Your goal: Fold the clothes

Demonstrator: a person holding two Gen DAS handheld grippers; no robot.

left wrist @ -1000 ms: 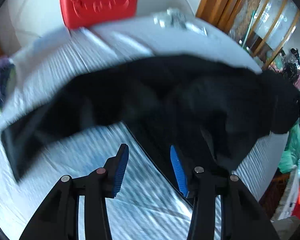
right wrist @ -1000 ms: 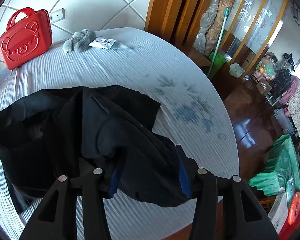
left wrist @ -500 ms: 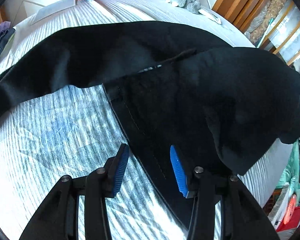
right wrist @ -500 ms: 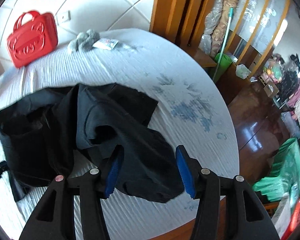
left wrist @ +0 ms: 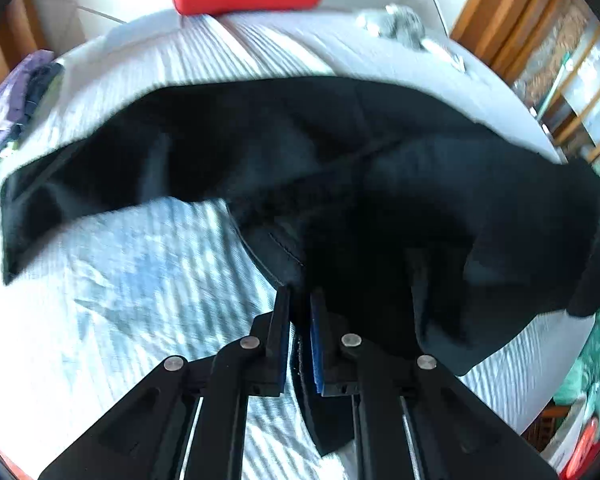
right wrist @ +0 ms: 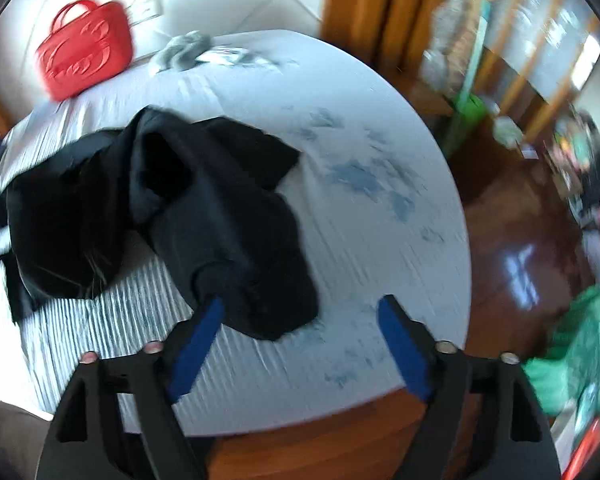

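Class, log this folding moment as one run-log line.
left gripper: shut on black garment | right gripper: open, beside garment | table

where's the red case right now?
The red case stands at the far left end of the striped bed against the tiled wall, beyond the black garment and left of a grey fluffy item.

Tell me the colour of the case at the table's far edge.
Red plastic carry case, embossed front; clearest in the right wrist view.
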